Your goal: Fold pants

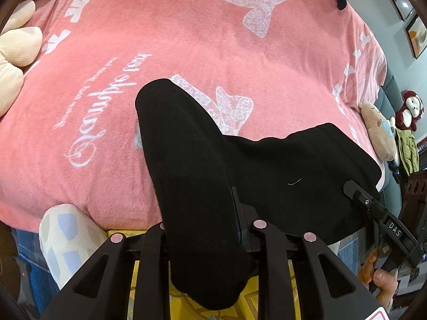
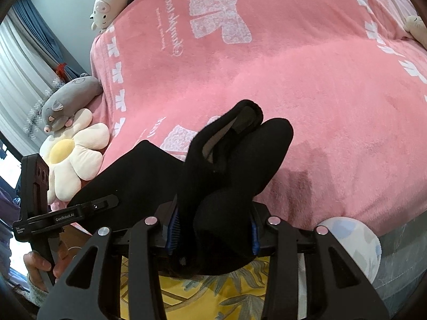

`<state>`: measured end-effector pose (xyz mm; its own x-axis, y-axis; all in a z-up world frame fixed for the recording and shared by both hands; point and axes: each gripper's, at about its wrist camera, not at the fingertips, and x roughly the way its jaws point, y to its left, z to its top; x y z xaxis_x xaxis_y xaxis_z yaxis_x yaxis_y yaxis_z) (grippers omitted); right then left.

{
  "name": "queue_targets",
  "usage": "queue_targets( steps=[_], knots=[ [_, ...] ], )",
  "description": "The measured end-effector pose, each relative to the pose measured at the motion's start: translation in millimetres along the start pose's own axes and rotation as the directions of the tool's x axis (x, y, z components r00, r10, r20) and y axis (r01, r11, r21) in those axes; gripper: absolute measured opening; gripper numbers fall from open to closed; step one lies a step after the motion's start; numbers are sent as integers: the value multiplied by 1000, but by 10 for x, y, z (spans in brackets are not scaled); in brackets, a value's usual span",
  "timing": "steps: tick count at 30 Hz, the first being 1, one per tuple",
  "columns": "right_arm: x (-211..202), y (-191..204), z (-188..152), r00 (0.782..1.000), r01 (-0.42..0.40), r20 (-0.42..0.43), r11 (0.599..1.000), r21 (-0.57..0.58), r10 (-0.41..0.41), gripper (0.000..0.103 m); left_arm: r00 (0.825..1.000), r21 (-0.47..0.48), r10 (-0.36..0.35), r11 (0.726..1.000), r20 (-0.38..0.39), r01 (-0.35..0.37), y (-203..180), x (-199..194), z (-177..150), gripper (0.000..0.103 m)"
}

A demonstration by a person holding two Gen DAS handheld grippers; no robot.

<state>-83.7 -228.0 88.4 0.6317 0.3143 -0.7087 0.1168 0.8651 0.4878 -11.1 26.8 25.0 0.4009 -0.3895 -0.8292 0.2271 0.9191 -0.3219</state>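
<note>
Black pants (image 1: pixel 280 181) hang between my two grippers above the near edge of a pink blanket (image 1: pixel 186 40). My left gripper (image 1: pixel 208 229) is shut on a thick fold of the pants; the cloth drapes over its fingers and hides them. My right gripper (image 2: pixel 213 229) is shut on another bunched part of the pants (image 2: pixel 229 176), with its blue pads (image 2: pixel 173 229) showing beside the cloth. The right gripper shows in the left wrist view (image 1: pixel 355 189) at the far right, touching the pants. The left gripper shows in the right wrist view (image 2: pixel 106 202) at the left.
The pink blanket (image 2: pixel 307 66) with white bows covers a bed. Plush toys ring it: a cream flower (image 2: pixel 72 157), a grey animal (image 2: pixel 66 98), a cow (image 2: pixel 106 5), a beige toy (image 1: pixel 379 130) and a red monkey (image 1: pixel 408 109). Yellow patterned cloth (image 2: pixel 213 293) lies below the grippers.
</note>
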Motion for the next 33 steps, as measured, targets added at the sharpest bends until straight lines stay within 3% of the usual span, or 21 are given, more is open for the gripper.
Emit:
queue_targets(
  steps=[16,33],
  knots=[
    [-13,-58,-127,999,-5,-37,1000,31,7,37,1000,1,-1,1000,-7,1,38,-28,-67,20],
    [-154,123,-26,999,-23,-24,1000,-4,23,36,1000,21,-22,1000,17,21,-58,-279,-8,19]
  ],
)
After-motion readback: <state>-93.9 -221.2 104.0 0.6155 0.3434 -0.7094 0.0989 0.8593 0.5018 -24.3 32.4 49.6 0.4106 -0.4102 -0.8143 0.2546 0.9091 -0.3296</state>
